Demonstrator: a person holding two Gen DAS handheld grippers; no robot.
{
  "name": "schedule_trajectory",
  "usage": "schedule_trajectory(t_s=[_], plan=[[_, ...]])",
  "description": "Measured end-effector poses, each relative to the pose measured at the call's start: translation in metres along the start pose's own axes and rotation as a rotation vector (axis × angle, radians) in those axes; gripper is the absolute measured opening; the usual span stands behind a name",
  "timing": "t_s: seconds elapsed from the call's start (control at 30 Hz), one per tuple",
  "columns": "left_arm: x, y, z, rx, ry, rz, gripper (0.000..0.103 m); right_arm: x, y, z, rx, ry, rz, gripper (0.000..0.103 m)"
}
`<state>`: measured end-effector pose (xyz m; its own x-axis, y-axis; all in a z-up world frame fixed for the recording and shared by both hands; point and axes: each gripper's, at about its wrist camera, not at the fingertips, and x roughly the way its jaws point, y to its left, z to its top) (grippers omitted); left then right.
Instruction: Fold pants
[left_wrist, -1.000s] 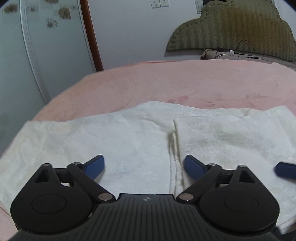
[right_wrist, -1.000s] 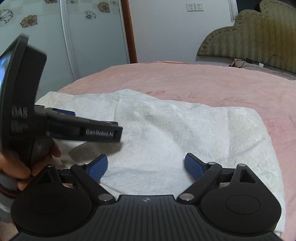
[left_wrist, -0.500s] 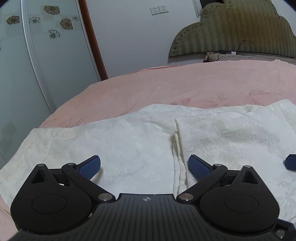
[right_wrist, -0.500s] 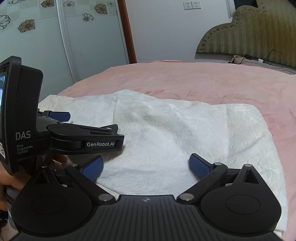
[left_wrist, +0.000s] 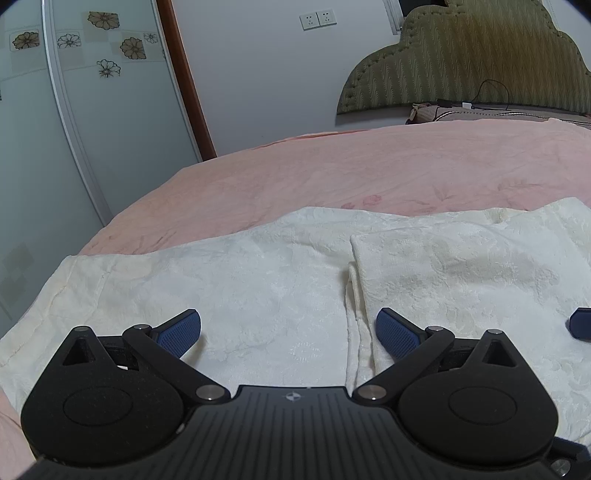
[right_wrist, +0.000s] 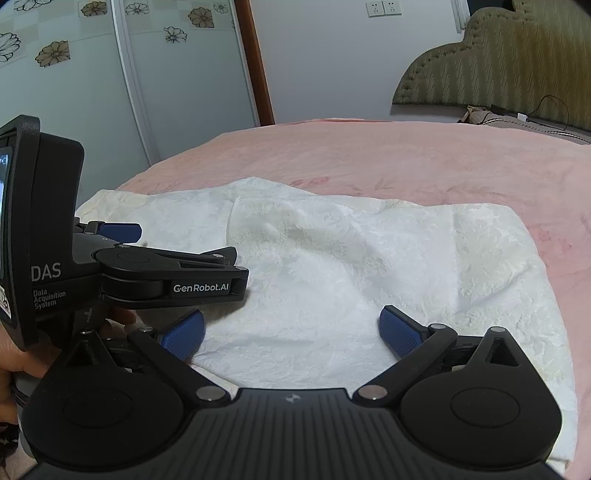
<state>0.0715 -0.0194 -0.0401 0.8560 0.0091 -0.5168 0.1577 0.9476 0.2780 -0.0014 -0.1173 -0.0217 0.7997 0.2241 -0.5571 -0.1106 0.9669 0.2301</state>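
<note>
The cream-white pants (left_wrist: 258, 280) lie flat on the pink bed (left_wrist: 369, 173), with the right part folded over into a second layer (left_wrist: 461, 273); they also show in the right wrist view (right_wrist: 351, 266). My left gripper (left_wrist: 288, 328) is open and empty, hovering just above the cloth near the fold's edge. My right gripper (right_wrist: 291, 328) is open and empty above the folded part. The left gripper's body (right_wrist: 147, 273) shows at the left of the right wrist view. One right fingertip (left_wrist: 580, 326) shows at the right edge of the left wrist view.
A green padded headboard (left_wrist: 461, 62) stands at the far right with a cable and pillow (left_wrist: 443, 112) below it. A wardrobe with flower-patterned sliding doors (left_wrist: 74, 110) and a brown door frame (left_wrist: 188, 85) stand to the left of the bed.
Both grippers have lifted and pulled back a little from the cloth, staying open. The left gripper has steadied beside the right one. The pants have not moved.
</note>
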Motion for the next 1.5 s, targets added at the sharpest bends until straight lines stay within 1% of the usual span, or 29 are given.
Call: schedule_trajectory(t_s=[0.33, 0.53, 0.93, 1.2, 1.5], plan=[[0.002, 0.005, -0.001, -0.04, 0.012, -0.024, 0.103, 0.0, 0.0, 0.0, 0.001, 0.0, 0.0, 0.102], [0.0, 0.003, -0.001, -0.029, 0.008, -0.014, 0.103, 0.0, 0.0, 0.0, 0.001, 0.0, 0.0, 0.102], [0.001, 0.005, -0.001, -0.044, 0.012, -0.021, 0.103, 0.001, 0.0, 0.0, 0.0, 0.0, -0.001, 0.102], [0.004, 0.012, -0.002, -0.091, 0.032, -0.051, 0.103, 0.002, 0.001, 0.0, -0.01, 0.003, -0.008, 0.102], [0.004, 0.013, -0.002, -0.105, 0.037, -0.059, 0.103, 0.004, 0.004, 0.0, -0.023, 0.009, -0.018, 0.103]])
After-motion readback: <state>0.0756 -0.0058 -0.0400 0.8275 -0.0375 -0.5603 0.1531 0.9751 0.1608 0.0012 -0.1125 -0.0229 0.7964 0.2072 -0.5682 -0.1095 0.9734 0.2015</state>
